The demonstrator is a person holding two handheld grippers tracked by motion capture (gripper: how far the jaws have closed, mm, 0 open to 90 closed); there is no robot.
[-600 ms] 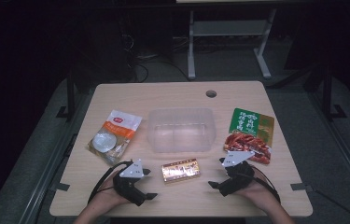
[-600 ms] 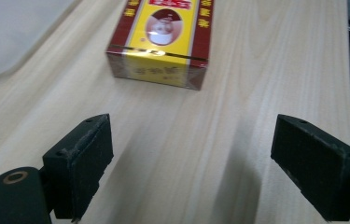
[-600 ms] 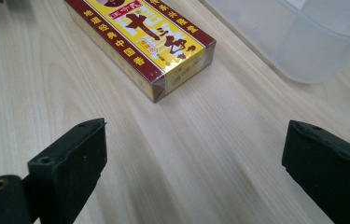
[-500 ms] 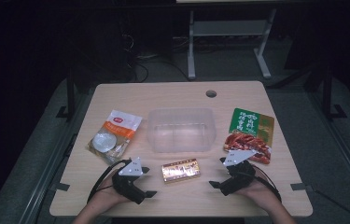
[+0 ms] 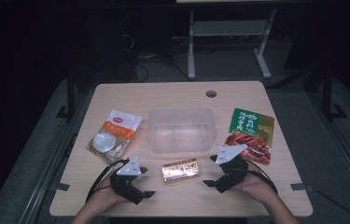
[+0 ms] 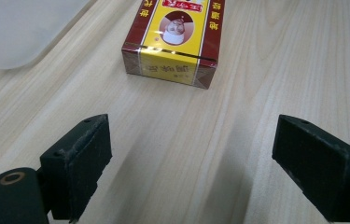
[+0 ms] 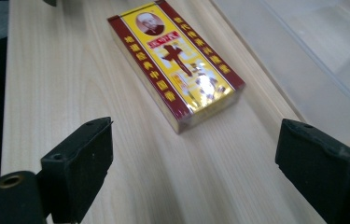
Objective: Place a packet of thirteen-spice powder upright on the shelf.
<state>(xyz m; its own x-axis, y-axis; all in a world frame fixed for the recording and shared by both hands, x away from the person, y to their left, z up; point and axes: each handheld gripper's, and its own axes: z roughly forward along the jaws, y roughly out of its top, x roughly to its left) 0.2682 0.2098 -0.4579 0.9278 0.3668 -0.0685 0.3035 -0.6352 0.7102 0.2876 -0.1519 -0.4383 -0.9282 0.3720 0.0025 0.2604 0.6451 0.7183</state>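
- Red-and-yellow box [image 5: 180, 170] lies flat on the wooden surface [image 5: 256, 196], between both claws.
- Left claw [image 5: 145, 193] and right claw [image 5: 208, 183] are held spread.
- Long edges should be pinched squarely.

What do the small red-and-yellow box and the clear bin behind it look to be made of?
The box looks like printed cardboard under glossy film, going by its crisp edges and glare. The bin looks like translucent, slightly frosted plastic, since the table shows through it.

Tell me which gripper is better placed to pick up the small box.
Probably the left gripper. The box lies between both open grippers, and its short end faces the left jaws squarely, while the right gripper meets it at an angle.
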